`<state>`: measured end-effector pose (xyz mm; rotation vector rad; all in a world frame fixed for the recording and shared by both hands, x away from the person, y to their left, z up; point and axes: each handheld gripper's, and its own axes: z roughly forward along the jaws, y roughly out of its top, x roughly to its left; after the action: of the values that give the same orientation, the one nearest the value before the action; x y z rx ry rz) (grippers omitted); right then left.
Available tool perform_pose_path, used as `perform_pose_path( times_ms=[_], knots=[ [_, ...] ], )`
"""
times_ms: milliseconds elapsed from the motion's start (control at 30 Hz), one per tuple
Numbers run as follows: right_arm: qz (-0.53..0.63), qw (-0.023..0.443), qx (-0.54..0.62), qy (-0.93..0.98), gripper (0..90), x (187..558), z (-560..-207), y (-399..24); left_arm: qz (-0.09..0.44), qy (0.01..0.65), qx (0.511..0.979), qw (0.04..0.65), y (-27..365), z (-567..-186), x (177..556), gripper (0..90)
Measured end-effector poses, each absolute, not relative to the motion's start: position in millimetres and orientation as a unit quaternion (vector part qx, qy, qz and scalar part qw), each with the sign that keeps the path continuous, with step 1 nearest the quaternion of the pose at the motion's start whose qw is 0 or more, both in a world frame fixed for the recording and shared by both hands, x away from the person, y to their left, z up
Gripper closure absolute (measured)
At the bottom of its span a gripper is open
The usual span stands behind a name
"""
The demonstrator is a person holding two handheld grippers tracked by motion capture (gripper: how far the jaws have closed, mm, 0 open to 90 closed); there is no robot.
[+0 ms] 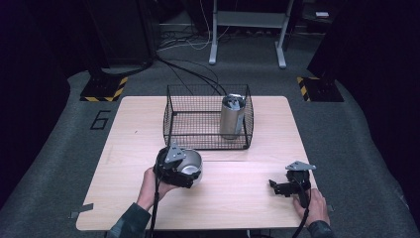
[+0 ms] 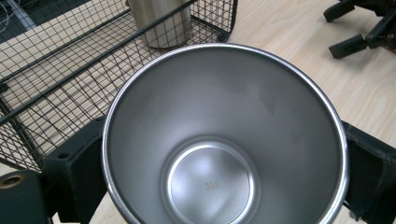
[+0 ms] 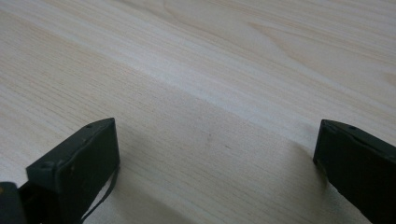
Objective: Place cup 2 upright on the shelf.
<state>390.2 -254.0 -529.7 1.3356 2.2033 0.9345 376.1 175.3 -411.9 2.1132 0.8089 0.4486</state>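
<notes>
Holding the steel cup (image 2: 224, 140) clamped between my left gripper's (image 1: 179, 168) jaws, low in the centre-left of the high view, I judge the next move is to lift it over the wire basket's (image 1: 171, 116) near rim and set it upright beside the tall steel tumbler (image 1: 232, 116) at the basket's right end. I should clear the rim fully and keep the cup level. My right gripper (image 1: 282, 187) rests spread wide, empty, at lower right on the table (image 1: 247, 198).
</notes>
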Motion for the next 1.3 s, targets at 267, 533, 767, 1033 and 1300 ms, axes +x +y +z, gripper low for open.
perform_pose_path(
  times_ms=[267, 533, 767, 1033, 1300],
  knots=[
    [0.335, 0.199, 0.474, 0.790, 0.0, 390.4, -529.8, -254.7, 0.171, 0.327, 0.837, 0.404, 177.2, -407.8, 385.8, 6.2],
    [0.335, 0.198, 0.475, 0.789, 0.0, 390.3, -529.9, -254.5, 0.175, 0.325, 0.835, 0.408, 177.9, -400.7, 390.7, 6.3],
    [0.335, 0.198, 0.475, 0.790, 0.0, 390.3, -529.9, -254.5, 0.181, 0.325, 0.833, 0.409, 176.9, -391.6, 396.1, 6.3],
    [0.335, 0.198, 0.474, 0.790, 0.0, 390.3, -529.9, -254.6, 0.180, 0.319, 0.831, 0.418, 175.9, -378.6, 403.7, 6.3],
    [0.335, 0.198, 0.472, 0.791, 0.0, 390.4, -529.9, -255.0, 0.184, 0.309, 0.834, 0.419, 169.9, -366.7, 411.8, 6.3]
  ],
)
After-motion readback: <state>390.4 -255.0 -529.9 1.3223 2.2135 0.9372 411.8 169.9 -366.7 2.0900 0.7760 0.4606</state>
